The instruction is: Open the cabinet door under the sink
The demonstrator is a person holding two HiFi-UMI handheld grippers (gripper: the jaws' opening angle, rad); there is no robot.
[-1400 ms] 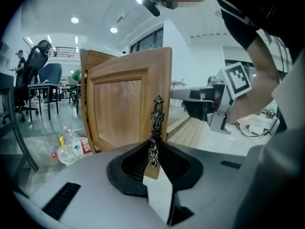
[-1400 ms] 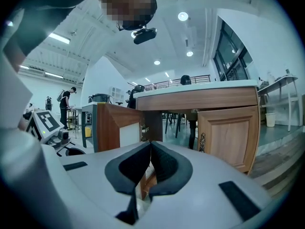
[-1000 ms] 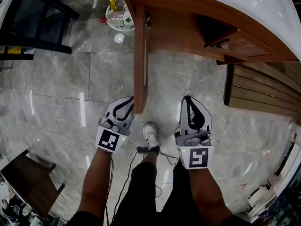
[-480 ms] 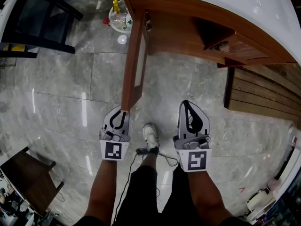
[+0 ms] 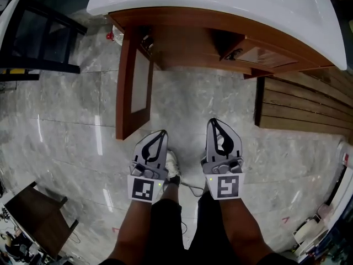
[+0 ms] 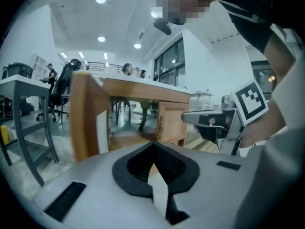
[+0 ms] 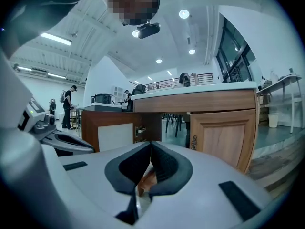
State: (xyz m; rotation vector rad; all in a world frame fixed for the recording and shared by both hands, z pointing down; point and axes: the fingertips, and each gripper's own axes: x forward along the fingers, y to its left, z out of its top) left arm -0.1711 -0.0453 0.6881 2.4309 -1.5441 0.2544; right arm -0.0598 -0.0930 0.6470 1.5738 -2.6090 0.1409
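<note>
Head view: the cabinet door [image 5: 134, 90] under the white worktop [image 5: 220, 4] stands swung wide, roughly square to the cabinet front, hinged at its far edge, with its free edge out over the marble floor [image 5: 66, 109]. A second ago that free edge sat right at the tip of the left gripper [image 5: 162, 132]. The door has since swung further out towards the left of the picture, and this gripper has come away from it and now lies near the person's shoe [image 5: 172, 164], well apart from the door. Its jaws have just been closing and are now clenched on nothing. The right gripper [image 5: 214, 122] hangs beside it, jaws likewise pressed together. A brownish patch in the slit low between them is probably woodwork behind. The neighbouring door [image 5: 259, 57] remains closed.
</note>
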